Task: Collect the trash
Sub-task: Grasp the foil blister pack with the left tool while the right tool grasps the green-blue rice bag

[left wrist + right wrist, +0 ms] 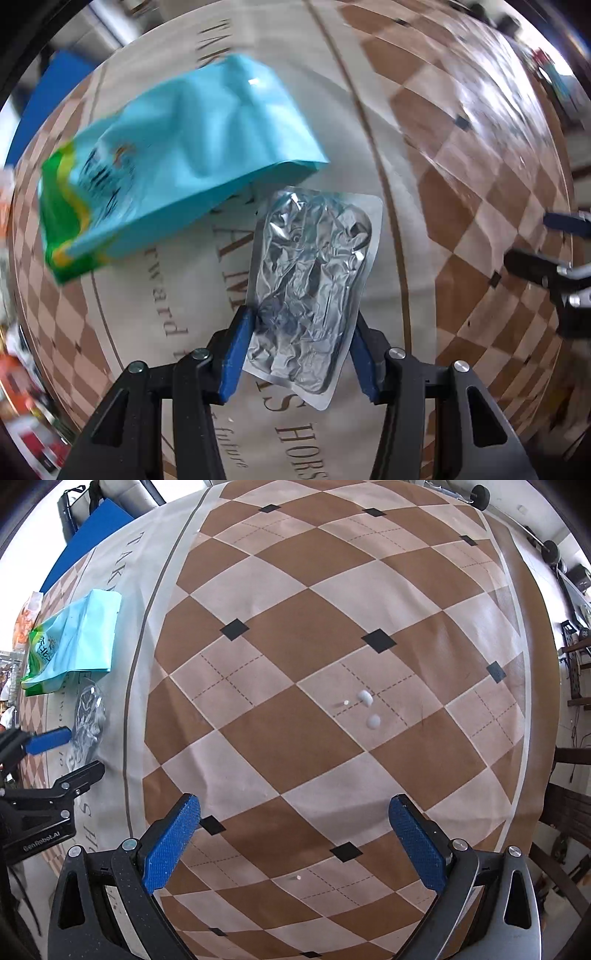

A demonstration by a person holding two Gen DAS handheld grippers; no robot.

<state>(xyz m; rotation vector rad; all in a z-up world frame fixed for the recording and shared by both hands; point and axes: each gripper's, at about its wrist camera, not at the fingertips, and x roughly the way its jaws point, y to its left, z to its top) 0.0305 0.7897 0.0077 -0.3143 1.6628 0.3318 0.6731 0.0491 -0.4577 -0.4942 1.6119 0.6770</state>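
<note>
Silver foil pouch (310,291), crumpled and empty-looking, lies flat on the tabletop (461,206) between the blue pads of the left gripper (301,325), its long axis running straight away along the fingers; the pads seem to touch its side edges, though a firm pinch is hard to confirm. Just beyond it lies a turquoise bag (177,162). The right gripper (295,834) hangs wide and empty over bare checks, well apart, so the left is nearer.

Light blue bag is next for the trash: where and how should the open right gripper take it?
Grip the blue bag at its plain edge beside the tablecloth's grey stripe, from above. It lies flat and crumpled there, clear of the silver pouch.
</note>
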